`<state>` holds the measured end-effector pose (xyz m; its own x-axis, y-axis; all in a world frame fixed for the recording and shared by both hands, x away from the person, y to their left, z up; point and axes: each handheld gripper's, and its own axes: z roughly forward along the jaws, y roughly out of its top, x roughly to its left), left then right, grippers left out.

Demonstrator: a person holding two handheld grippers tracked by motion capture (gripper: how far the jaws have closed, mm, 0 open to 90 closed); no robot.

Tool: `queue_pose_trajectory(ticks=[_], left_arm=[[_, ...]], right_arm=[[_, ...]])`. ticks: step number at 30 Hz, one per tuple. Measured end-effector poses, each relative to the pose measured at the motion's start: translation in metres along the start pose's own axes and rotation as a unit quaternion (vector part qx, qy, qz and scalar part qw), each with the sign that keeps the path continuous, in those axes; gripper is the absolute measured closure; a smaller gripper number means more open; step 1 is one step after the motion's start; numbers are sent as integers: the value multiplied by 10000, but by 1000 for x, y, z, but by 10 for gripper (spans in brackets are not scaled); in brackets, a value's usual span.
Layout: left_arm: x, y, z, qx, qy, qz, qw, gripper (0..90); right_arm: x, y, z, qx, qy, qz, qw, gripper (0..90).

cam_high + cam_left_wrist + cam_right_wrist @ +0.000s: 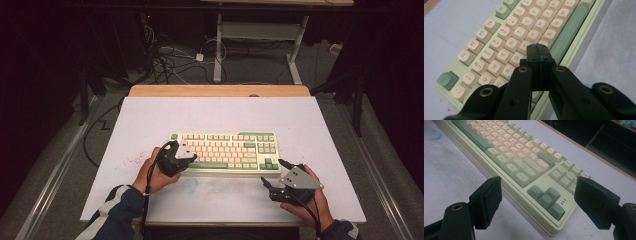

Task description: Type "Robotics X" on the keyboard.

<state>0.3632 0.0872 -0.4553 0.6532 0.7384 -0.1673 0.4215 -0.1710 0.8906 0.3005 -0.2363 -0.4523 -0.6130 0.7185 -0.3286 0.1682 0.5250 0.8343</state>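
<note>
1. We see one keyboard (225, 152) lying flat near the middle of the white table cover (150, 115), a little toward the person's side. Its case is pale green, with cream keys and some darker green ones.

2. The left gripper (176, 156) is over the left end of the keyboard. In the left gripper view its jaws are pressed together with nothing between them, and the closed tip (538, 51) stands just above the letter keys, near the long green space bar (570, 28). We cannot tell if it already touches a key.

3. The right gripper (272, 181) is on the table just beside the near right corner of the keyboard. Its jaws stand wide apart and hold nothing; between them, in the right gripper view, we see the arrow keys (546, 198).

4. We judge the keyboard to be stiff and moderately heavy, so it should not bend when lifted. The smooth plastic case may slip on the cover if it is pushed.

5. The keycaps are the weak part: they give way under pressure and could come off if pulled. For moving it, we would take hold at the bare case edge (529, 206) at the short ends, not on the keys.

6. Count: one keyboard, two grippers, one table cover with a faint blue stain (190, 185).
</note>
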Motion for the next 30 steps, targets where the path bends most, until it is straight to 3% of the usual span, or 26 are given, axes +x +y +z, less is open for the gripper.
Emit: queue_pose_trajectory(ticks=[7,18,20,27,30], left_arm=[[-2,-2,14,173,54,94,9998,872],[0,-2,20,201,109,83,9997,872],[1,-4,22,307,111,77,9994,872],[1,-2,20,159,99,96,9998,853],[1,-1,18,93,85,107,9999,785]], right_arm=[[0,-1,1,47,35,-22,10000,229],[2,-1,4,96,79,-68,9999,230],[2,-1,4,114,88,-74,9999,229],[2,-1,4,121,100,-86,9998,230],[1,-2,4,134,87,-68,9999,230]])
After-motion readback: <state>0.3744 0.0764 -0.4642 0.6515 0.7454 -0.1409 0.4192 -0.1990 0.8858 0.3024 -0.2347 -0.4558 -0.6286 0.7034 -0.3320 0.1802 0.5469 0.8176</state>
